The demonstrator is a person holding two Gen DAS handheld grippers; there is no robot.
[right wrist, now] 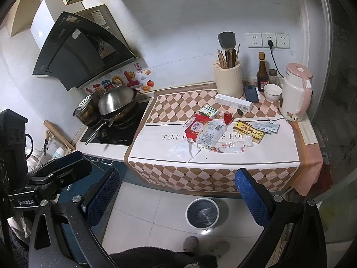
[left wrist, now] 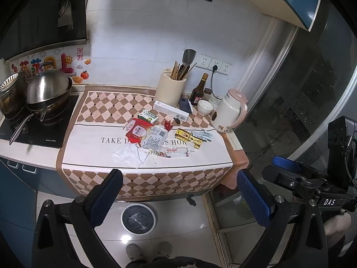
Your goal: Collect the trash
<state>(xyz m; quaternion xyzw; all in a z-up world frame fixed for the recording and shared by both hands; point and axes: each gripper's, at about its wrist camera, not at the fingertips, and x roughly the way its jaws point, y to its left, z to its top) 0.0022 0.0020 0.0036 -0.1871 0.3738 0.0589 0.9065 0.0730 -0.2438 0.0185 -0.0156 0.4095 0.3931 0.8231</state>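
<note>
At 6 o'clock in both wrist views the grippers sit back from the counter, above the floor: left gripper (left wrist: 180,198) jaws spread wide, nothing between them; right gripper (right wrist: 178,197) likewise released and empty, both aimed level at the counter edge. Just past the fingers, on the tile floor, a round bin (left wrist: 138,219) (right wrist: 202,214) with a black liner, below the cloth overhang. Left view catches the right gripper's body at 3 o'clock, marked "DAS"; right view catches the left one at 9 o'clock, marked "GenRobot.AI". Trash is piled mid-counter, 12 o'clock from both grippers, on a checkered cloth (left wrist: 107,107) (right wrist: 178,102) printed "TAKE D...S HO...", partly covered. Nearest edge: crumpled white tissue (left wrist: 127,155) (right wrist: 181,150), then a clear wrapper (left wrist: 176,151) (right wrist: 234,145), a clear printed bag (left wrist: 155,139) (right wrist: 210,134) overlapping a red packet (left wrist: 136,130) (right wrist: 195,126), and a yellow box (left wrist: 188,138) (right wrist: 248,131) at 2 o'clock of the pile. Behind: green box (left wrist: 148,116) (right wrist: 208,111), long white box (left wrist: 170,111) (right wrist: 233,102). Far back: utensil holder (left wrist: 170,89) (right wrist: 228,79), dark bottle (left wrist: 198,91) (right wrist: 261,71), white bowl (left wrist: 205,107) (right wrist: 272,92), pink-and-white kettle (left wrist: 229,111) (right wrist: 294,93). Cooktop with pots (left wrist: 44,96) (right wrist: 113,105) at 10 o'clock. Only the right view shows a cutting board (right wrist: 59,135) leaning beside the stove.
</note>
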